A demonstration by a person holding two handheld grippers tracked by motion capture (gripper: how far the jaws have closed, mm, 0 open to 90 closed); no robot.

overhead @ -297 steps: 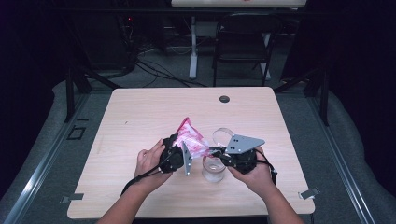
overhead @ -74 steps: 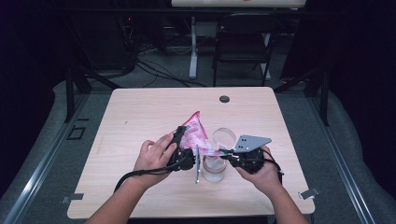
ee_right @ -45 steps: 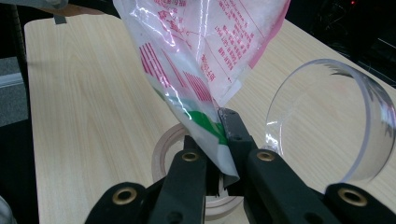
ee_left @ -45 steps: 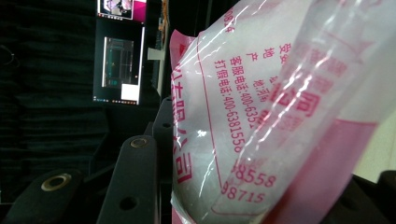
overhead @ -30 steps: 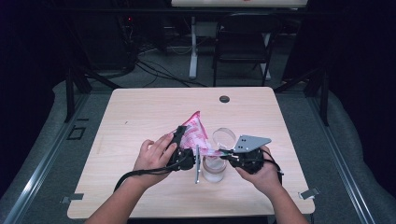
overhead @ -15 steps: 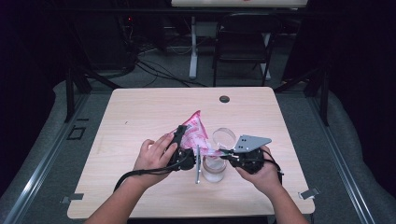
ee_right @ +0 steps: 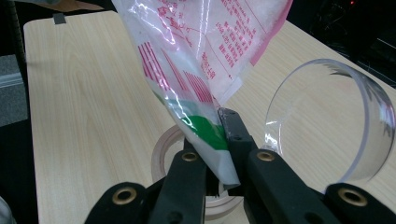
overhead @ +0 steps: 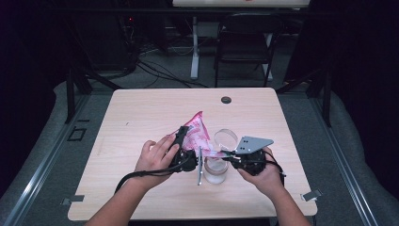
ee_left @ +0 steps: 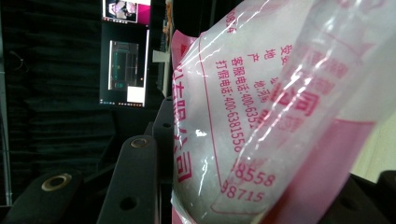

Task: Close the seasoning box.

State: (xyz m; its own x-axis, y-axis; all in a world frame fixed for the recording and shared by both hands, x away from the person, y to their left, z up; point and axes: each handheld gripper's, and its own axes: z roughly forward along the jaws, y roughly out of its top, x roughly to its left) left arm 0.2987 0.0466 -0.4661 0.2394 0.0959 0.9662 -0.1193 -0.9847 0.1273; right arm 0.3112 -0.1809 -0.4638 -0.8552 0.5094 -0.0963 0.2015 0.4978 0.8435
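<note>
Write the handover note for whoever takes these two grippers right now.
Left gripper: shut on the pink and white plastic bag, holding its body up and tilted.
Right gripper: shut on the bag's lower corner, above the glass jar.
The jar stands on the table between the hands, its clear hinged lid open.
Done: bag lifted and brought over the jar, lid opened.
Left: probably opening that corner and pouring the white contents in; whether any has gone in cannot be told.
</note>
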